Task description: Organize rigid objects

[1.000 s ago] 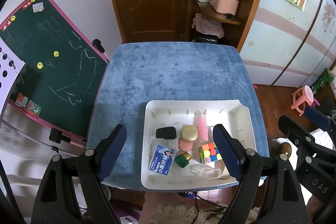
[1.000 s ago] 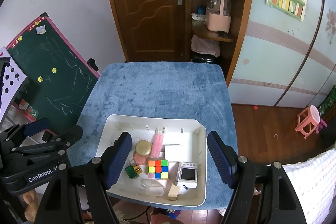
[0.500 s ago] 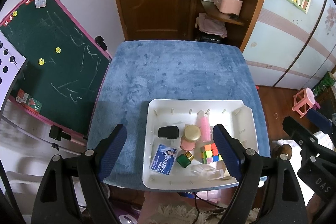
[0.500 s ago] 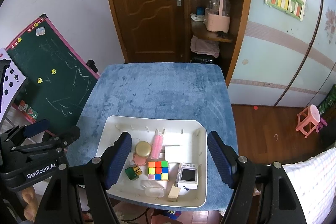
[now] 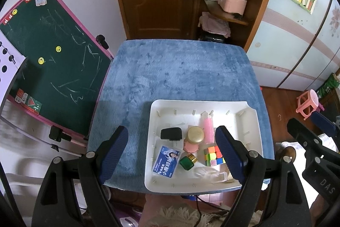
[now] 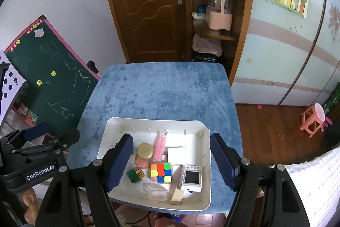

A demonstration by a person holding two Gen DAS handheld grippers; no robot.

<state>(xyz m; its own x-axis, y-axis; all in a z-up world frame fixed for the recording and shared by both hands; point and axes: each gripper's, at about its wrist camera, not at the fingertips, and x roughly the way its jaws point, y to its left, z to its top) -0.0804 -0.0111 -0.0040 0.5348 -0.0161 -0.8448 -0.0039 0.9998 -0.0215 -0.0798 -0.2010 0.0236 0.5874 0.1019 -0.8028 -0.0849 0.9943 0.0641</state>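
Tray [image 6: 106, 137]: small objects all gathered inside; blue cloth [image 6: 165, 88] bare
Grippers: left gripper [image 5: 172, 150], right gripper [image 6: 172, 159] spread wide, nothing held
Stage: finished or unpacking ahead, undetermined

Beyond the white tray [image 6: 110, 131] the blue table [image 5: 180, 73] lies bare, so I could pass freely there. Inside the tray, the cube [image 6: 161, 173], gold-lidded jar [image 6: 145, 151], green bottle [image 6: 135, 175] and camera [image 6: 191, 178] crowd together, leaving only narrow gaps; its far right corner [image 5: 240, 127] is open.
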